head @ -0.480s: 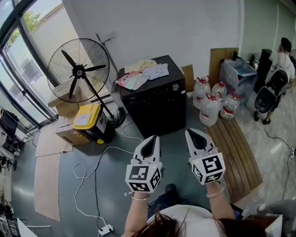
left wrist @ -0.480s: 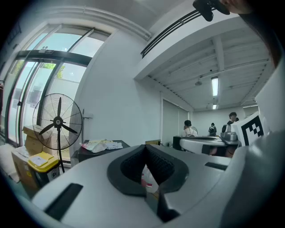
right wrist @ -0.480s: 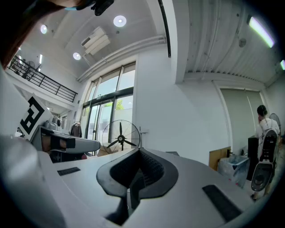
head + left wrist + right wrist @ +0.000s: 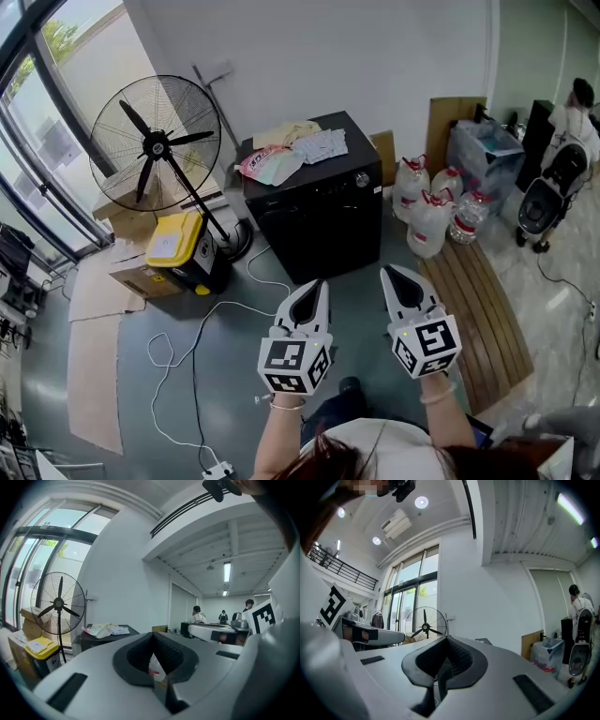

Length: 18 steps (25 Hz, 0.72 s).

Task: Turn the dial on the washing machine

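Observation:
The black washing machine stands on the floor by the far wall, with clothes heaped on its lid. Its silver dial sits at the upper right of the front panel. My left gripper and right gripper are held side by side, well short of the machine, both pointing toward it. In the left gripper view the left gripper has its jaws together with nothing between them, and the machine lies ahead to the left. The right gripper is likewise shut and empty.
A large pedestal fan and a yellow box stand left of the machine. A white cable snakes over the floor. Water jugs and a wooden pallet are on the right. A person with a stroller is at the far right.

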{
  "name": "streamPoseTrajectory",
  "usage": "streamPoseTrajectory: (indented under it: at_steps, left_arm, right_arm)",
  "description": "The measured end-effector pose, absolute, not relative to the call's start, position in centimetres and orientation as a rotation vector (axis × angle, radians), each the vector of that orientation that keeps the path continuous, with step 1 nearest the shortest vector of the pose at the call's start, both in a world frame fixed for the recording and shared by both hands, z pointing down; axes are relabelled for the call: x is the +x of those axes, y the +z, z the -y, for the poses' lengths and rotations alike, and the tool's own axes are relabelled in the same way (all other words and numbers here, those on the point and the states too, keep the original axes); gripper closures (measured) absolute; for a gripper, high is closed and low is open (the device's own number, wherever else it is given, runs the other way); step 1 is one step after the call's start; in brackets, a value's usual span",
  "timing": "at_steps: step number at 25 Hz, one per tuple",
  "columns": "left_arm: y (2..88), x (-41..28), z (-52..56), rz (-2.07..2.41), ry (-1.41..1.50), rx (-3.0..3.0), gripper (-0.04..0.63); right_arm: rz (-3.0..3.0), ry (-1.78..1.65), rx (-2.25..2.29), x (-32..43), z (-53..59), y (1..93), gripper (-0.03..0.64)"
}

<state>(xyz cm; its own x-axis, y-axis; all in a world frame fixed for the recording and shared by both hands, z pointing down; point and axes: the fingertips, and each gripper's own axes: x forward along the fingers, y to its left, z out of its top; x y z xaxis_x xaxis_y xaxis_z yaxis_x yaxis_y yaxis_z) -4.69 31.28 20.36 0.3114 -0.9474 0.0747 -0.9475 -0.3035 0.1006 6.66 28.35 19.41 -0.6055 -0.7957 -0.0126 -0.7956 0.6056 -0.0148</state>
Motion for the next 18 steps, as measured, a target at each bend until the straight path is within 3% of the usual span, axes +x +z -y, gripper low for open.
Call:
streamPoseTrajectory:
  at_steps: [18]
  left_arm:
    - [20.7,-11.1,-23.3,1.695,-0.006,2.492,0.578]
  right_arm:
    - [-2.742,-0.011,-1.482,0.3,-20.5,19.4,0.592]
